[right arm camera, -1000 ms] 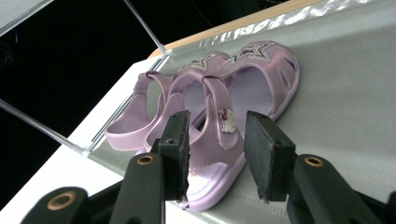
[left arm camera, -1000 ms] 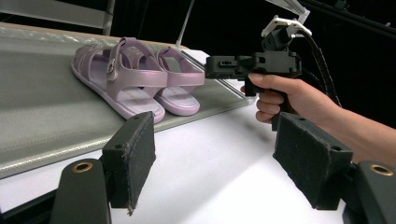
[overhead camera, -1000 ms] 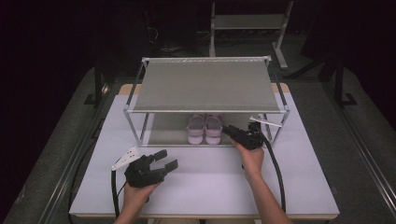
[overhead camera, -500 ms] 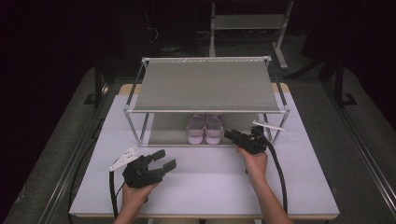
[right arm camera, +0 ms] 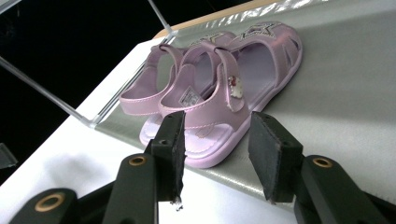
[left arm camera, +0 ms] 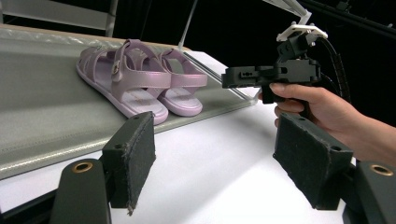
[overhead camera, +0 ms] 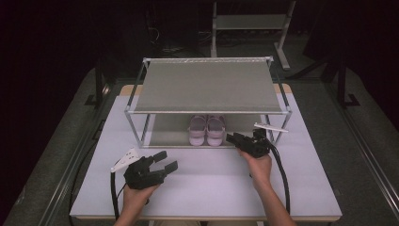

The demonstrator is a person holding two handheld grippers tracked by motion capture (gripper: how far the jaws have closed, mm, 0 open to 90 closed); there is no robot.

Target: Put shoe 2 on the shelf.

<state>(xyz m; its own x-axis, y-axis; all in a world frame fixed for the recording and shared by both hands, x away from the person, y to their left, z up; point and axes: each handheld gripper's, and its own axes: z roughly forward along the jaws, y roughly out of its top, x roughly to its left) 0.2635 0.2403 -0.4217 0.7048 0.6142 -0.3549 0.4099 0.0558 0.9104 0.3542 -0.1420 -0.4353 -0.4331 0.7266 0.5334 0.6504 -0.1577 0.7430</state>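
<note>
Glossy lilac plastic sandals (right arm camera: 219, 98), metal-framed rack (overhead camera: 207, 110)

Two black padded jaws of the left gripper (left arm camera: 215, 158) rise from the bottom edge, standing wide apart with only the white table (left arm camera: 210, 154) between them. Beyond them a pair of lilac sandals (left arm camera: 140, 79) sits side by side on the grey lower shelf (left arm camera: 42, 102) of a rack, heels toward the camera, straps arched upright. To the right a hand (left arm camera: 322, 109) grips the right gripper (left arm camera: 233, 77), its black body level and its tip pointing left toward the sandals, near the shelf's front corner. A ribbed cable (left arm camera: 338, 60) curves down behind it
</note>
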